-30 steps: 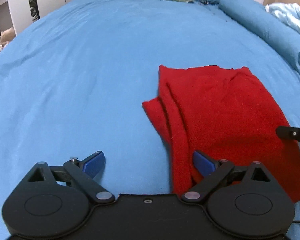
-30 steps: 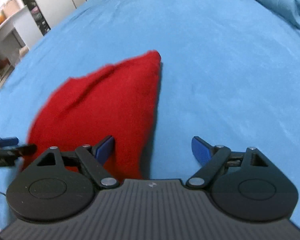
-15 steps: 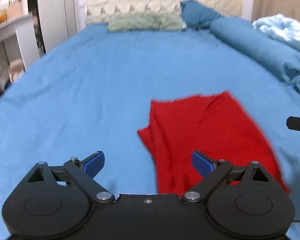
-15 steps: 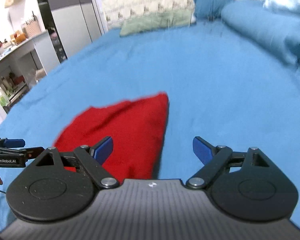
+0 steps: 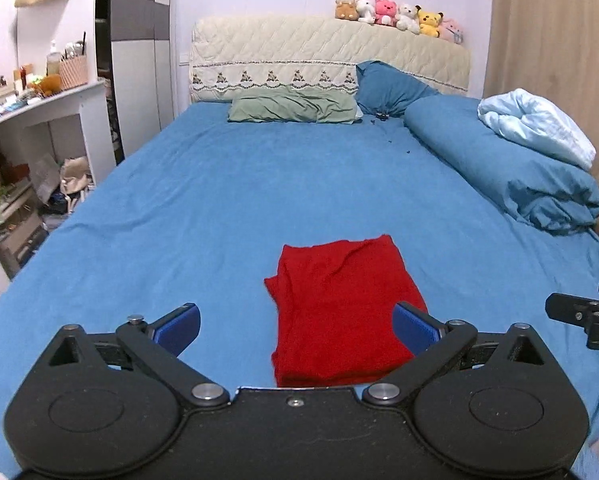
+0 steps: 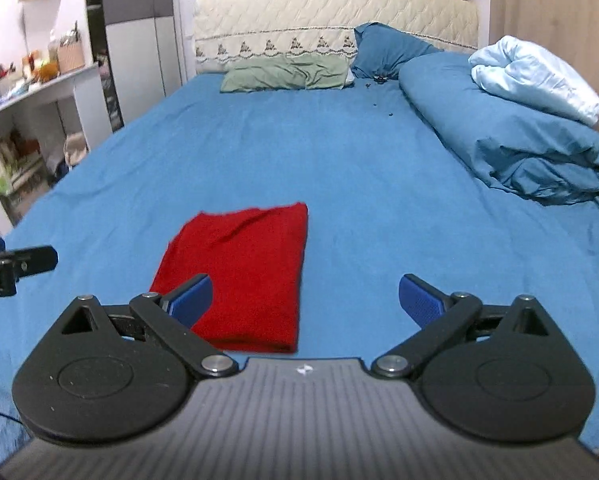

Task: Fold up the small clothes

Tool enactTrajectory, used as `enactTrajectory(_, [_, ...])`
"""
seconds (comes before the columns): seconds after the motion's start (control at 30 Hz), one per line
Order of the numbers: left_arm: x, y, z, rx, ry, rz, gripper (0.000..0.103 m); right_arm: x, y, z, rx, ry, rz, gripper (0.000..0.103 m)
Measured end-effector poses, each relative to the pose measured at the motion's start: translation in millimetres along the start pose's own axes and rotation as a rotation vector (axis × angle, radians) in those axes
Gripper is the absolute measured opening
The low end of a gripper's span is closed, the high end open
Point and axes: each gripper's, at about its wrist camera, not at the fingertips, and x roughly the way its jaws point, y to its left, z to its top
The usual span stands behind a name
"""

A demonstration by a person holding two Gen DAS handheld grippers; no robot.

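A red garment lies folded into a rough rectangle on the blue bed sheet; it also shows in the right wrist view. My left gripper is open and empty, held above the near end of the garment without touching it. My right gripper is open and empty, held above the sheet with the garment under its left finger. The tip of the right gripper shows at the right edge of the left wrist view.
A rolled blue duvet with a light blue blanket runs along the bed's right side. A green pillow and a blue pillow lie at the headboard. A cluttered white shelf unit stands to the left.
Both grippers have lifted and pulled back from the garment, tilting up so the whole bed and headboard show. The garment lies still, folded on the sheet.
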Motion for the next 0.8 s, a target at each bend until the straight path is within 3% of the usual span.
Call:
enactTrajectory(0.2, [-24, -1, -25, -0.005, 0.012, 0.024, 0.103, -14, 13, -31, 0.014, 0.067, -0.018, 0.103])
enactTrajectory(0.43, [-26, 2, -52, 0.005, 0.061, 0.033, 0.103, -14, 23, -55, 0.032, 0.115, -0.023, 0.103])
enactTrajectory(0.8, [-31, -5, -61, 0.026, 0.053, 0.030, 0.103, -16, 28, -66, 0.046, 0.132, -0.030, 0.103])
